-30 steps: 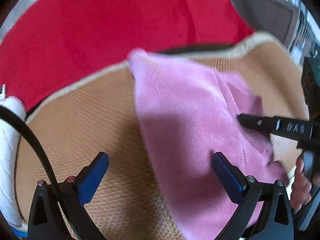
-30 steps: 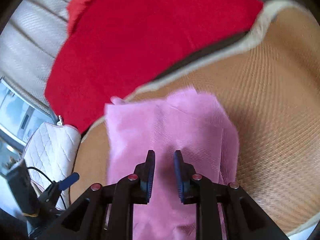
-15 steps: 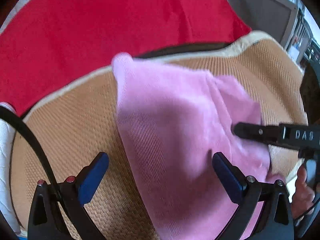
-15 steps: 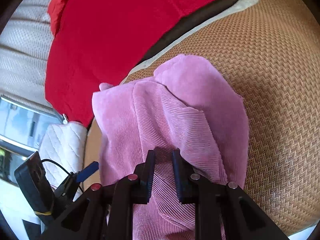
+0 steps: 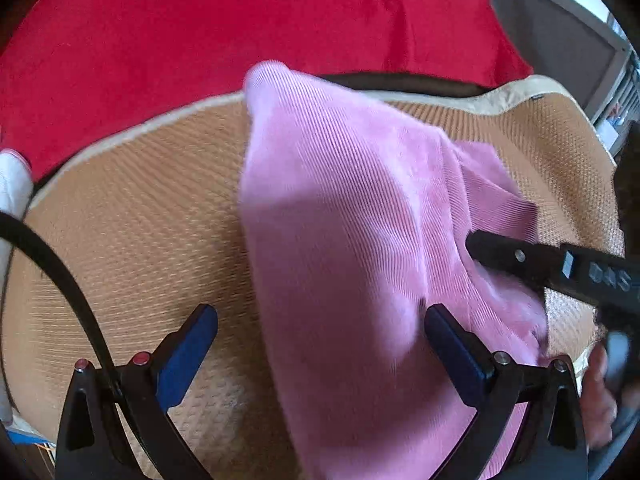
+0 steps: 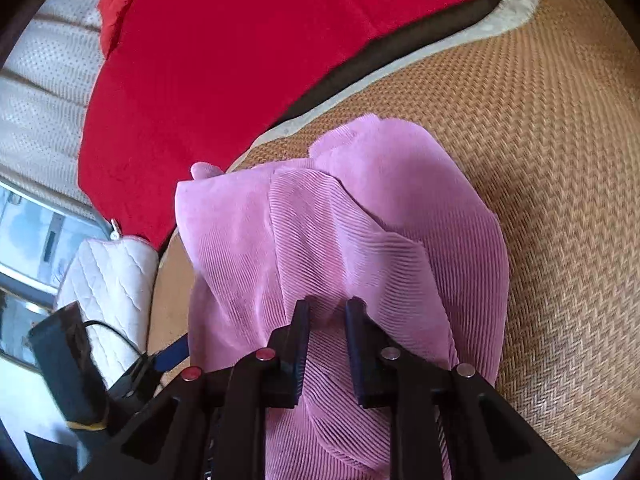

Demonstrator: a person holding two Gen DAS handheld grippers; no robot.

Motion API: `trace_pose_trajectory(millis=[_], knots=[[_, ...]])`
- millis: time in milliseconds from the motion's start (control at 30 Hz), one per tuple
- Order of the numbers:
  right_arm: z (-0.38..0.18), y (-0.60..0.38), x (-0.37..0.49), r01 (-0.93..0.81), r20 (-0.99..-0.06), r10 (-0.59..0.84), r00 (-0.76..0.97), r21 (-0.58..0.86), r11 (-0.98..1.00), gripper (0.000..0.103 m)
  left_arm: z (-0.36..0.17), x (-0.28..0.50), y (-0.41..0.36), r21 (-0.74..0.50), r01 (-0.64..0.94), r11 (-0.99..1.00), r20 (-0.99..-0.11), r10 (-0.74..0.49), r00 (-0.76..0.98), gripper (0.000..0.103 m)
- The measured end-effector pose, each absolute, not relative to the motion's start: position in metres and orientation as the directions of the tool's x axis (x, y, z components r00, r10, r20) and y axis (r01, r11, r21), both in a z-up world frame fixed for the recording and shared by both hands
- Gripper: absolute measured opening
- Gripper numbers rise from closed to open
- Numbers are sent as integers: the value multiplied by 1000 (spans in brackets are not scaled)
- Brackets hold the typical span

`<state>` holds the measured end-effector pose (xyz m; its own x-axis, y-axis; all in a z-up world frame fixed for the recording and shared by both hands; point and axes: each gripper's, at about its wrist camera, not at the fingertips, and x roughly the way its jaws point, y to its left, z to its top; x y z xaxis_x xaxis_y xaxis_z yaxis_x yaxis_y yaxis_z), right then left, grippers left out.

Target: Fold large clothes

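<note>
A pink corduroy garment [image 5: 344,240] [image 6: 360,240] lies bunched on a tan woven mat [image 5: 132,232] [image 6: 540,160]. My right gripper [image 6: 328,308] is shut on a raised fold of it, with ribbed cloth pinched between the dark pads. In the left wrist view that gripper [image 5: 474,242] reaches in from the right onto the garment. My left gripper [image 5: 320,316] hangs wide open above the garment's near part. Its right finger [image 5: 452,344] is over pink cloth and its left finger [image 5: 192,340] over bare mat. The garment's near end is hidden below both views.
A red cloth [image 5: 240,32] [image 6: 240,60] covers the surface behind the mat, past a dark gap. A white quilted cushion [image 6: 112,272] sits at the mat's left end. A black cable [image 5: 60,272] loops by my left gripper. A person's hand [image 5: 596,392] holds the right gripper.
The right gripper has drawn its pinched fold up and toward itself, so the flat pink cloth now stands in overlapping layers. The left gripper stays wide open.
</note>
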<state>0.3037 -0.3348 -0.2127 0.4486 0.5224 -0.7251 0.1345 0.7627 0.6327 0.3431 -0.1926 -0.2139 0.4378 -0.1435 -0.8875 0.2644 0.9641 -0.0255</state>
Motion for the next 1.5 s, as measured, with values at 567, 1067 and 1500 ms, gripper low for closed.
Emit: trace_pose_trajectory(millis=[567, 1067, 1500], knots=[[-175, -331, 320, 84, -667, 463, 584, 617, 783, 31, -219, 348, -154, -25, 357, 934, -800, -233, 553, 103], [-167, -319, 276, 67, -714, 393, 579, 522, 850, 39, -199, 307, -113, -89, 359, 929, -738, -303, 602, 103], [-191, -305, 206, -1, -830, 324, 455, 363, 932, 38, -222, 280, -124, -127, 436, 891, -793, -355, 495, 103]])
